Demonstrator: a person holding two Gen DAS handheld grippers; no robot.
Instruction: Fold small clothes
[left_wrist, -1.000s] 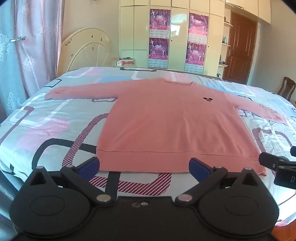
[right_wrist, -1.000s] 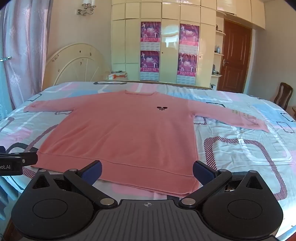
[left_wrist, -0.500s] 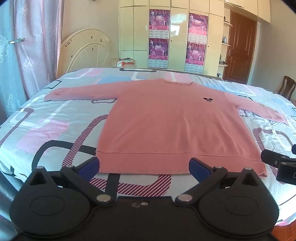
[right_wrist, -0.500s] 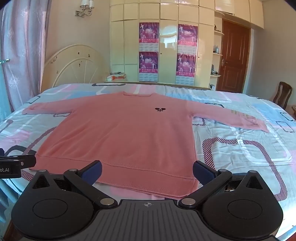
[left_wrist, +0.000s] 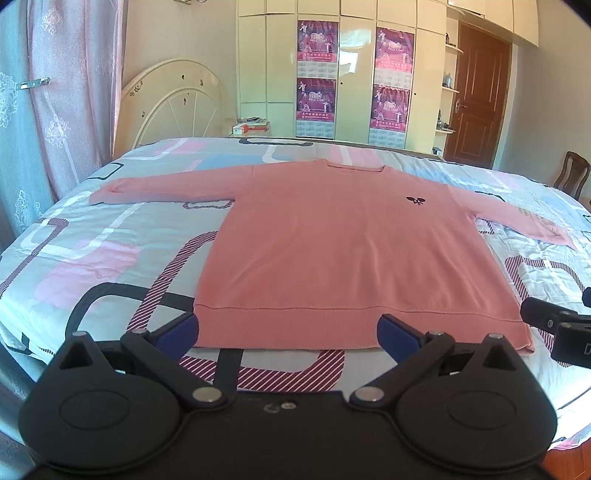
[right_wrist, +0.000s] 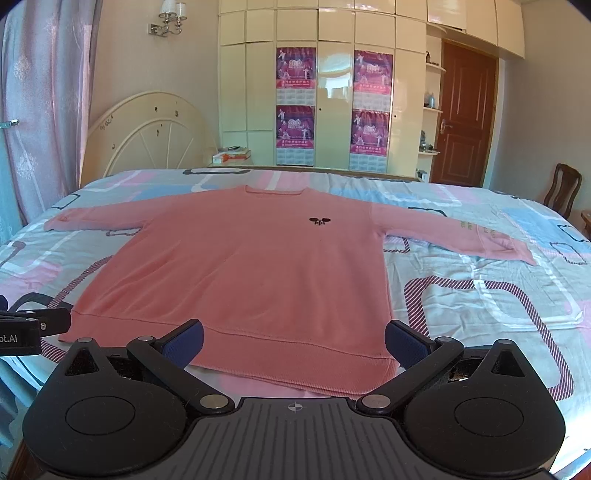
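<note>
A pink long-sleeved sweater (left_wrist: 343, 243) (right_wrist: 258, 273) with a small dark chest emblem lies flat and spread on the bed, neck at the far side, both sleeves stretched outward. My left gripper (left_wrist: 288, 330) hovers open just before the ribbed hem, over its left half. My right gripper (right_wrist: 293, 338) is open too, above the hem's right part, its right blue fingertip (right_wrist: 404, 341) by the hem's corner. Nothing sits between either pair of fingers. Each gripper shows at the edge of the other's view: the right gripper (left_wrist: 557, 328), the left gripper (right_wrist: 26, 328).
The bed (left_wrist: 92, 251) has a patterned sheet of pink, blue and striped shapes. Behind it stand a cream headboard (left_wrist: 173, 99), a wardrobe with posters (right_wrist: 332, 107) and a brown door (right_wrist: 465, 118). A wooden chair (right_wrist: 561, 188) is at the right. Curtains (left_wrist: 55, 92) hang left.
Both views have tilted or risen slightly, so the sweater sits a little lower and farther in frame. The sweater itself has not moved, and both grippers stay open.
</note>
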